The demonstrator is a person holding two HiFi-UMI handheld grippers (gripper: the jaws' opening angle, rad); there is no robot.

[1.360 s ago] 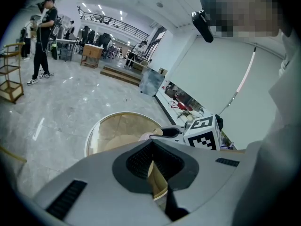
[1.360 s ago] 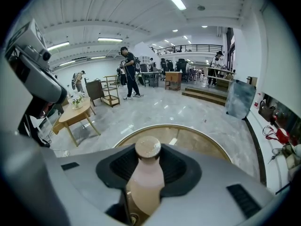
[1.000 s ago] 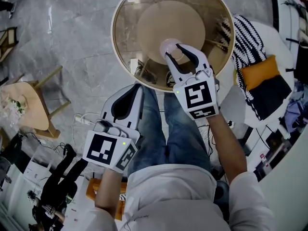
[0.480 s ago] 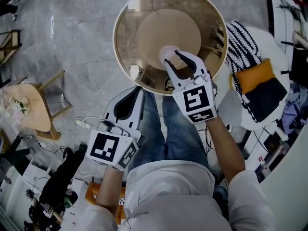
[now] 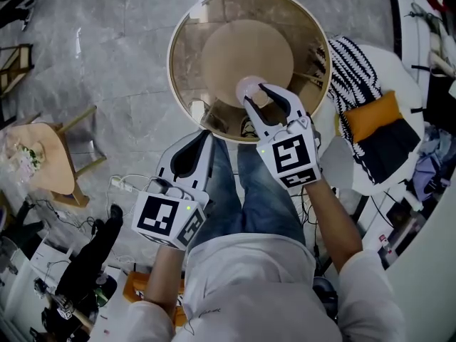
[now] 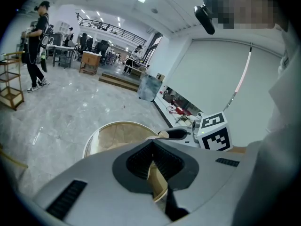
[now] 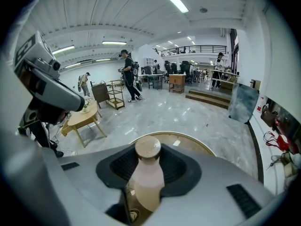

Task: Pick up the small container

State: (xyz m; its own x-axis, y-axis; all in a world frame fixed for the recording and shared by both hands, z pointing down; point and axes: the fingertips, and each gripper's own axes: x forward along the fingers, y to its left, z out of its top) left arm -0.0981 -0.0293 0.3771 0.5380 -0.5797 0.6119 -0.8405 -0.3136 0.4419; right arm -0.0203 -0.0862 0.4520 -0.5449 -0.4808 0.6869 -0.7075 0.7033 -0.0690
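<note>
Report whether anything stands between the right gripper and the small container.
Nothing visible does. The container already stands between the jaws of the right gripper, which clamp its sides, over the round table. The left gripper is shut, empty and off to the side, clear of it.

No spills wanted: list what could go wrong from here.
1. The right gripper grips the small container on its smooth, rounded body; it might slip.
2. The glass table lies below it; a drop could crack either.
3. The left gripper is shut and off to the side, so it cannot catch it.
</note>
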